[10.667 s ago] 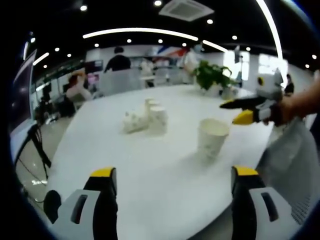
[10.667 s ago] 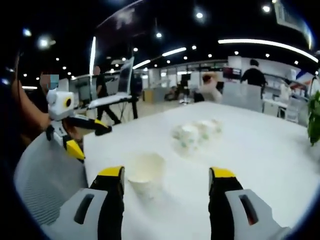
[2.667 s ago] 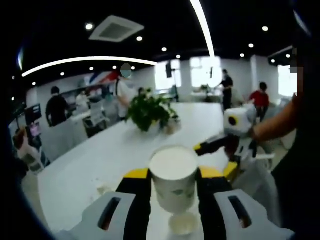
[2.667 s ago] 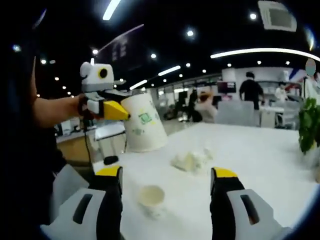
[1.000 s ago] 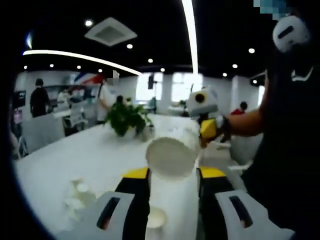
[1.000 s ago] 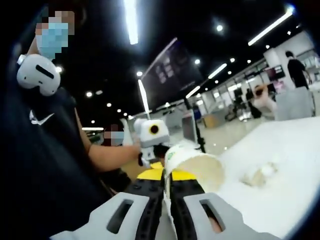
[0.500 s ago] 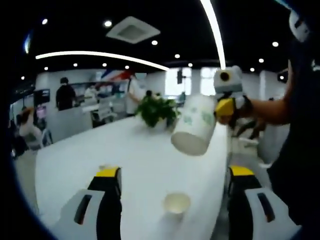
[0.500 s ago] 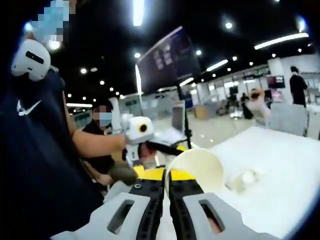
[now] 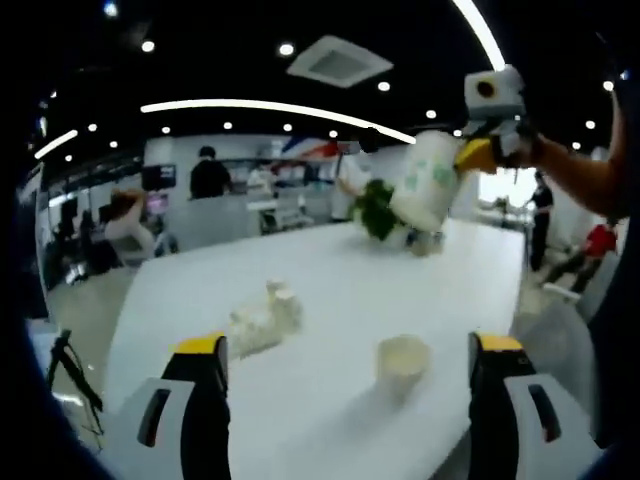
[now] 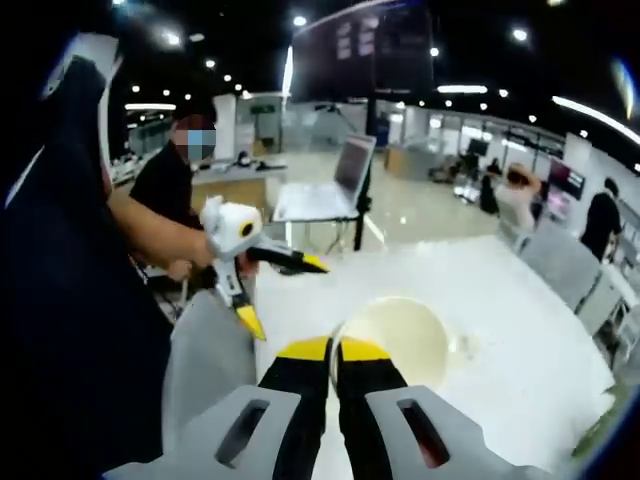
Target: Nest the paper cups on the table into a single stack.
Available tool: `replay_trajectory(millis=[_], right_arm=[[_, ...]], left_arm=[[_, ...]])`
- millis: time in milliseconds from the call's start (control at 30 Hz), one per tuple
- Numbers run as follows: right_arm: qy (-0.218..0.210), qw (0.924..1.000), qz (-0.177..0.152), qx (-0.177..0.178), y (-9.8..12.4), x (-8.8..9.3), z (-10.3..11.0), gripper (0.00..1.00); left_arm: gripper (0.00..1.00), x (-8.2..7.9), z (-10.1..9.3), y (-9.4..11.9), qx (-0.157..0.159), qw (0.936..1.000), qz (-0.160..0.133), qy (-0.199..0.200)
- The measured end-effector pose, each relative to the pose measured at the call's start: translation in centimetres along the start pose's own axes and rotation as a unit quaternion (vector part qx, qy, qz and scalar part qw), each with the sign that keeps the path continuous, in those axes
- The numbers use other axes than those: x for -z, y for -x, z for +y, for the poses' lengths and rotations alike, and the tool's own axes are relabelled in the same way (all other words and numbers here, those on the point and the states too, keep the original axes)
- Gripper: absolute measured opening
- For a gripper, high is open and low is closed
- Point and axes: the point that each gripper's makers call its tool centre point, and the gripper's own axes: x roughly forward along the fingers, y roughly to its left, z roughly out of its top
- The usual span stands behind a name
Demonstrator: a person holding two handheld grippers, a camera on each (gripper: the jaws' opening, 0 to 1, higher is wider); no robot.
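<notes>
Right gripper (image 10: 335, 365): jaws pressed close together on the rim of a paper cup (image 10: 392, 340), one jaw inside and one outside, as seen in the right gripper view. The cup's open mouth faces that camera. In the left gripper view the same gripper (image 9: 478, 150) appears at upper right, carried in a person's hand (image 9: 520, 148), with the cup (image 9: 426, 182) held in the air above the table (image 9: 330, 270), tilted, green print on its side.

Left gripper (image 9: 350, 350): jaws spread wide apart, holding nothing, low over the near part of the table. In the right gripper view it (image 10: 275, 290) shows at left with jaws parted.

Second paper cup (image 9: 402, 359): upright on the table, mouth up, between the left gripper's jaws in that view but apart from both.

Cluster of white cups (image 9: 262, 318): on the table, left of the upright cup and well apart from it; some seem to lie on their sides, though blur hides how many.

Potted plant (image 9: 377, 210): at the far end of the table, partly behind the raised cup.

Laptop (image 10: 325, 188): open, beyond the table.
</notes>
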Motion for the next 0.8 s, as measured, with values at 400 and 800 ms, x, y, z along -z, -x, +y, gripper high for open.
replay_trajectory(millis=[400,800], right_arm=[[0.096,0.981,0.159,-0.056,-1.0,0.6,1.5,0.0],[0.123,0.9718,0.195,-0.051,-2.0,1.1,0.9,0.0]], left_arm=[[0.99,3.6,-3.3,1.8,0.037,0.9991,0.011,0.017],[0.99,5.0,-3.4,2.0,0.038,0.9987,0.03,0.015]])
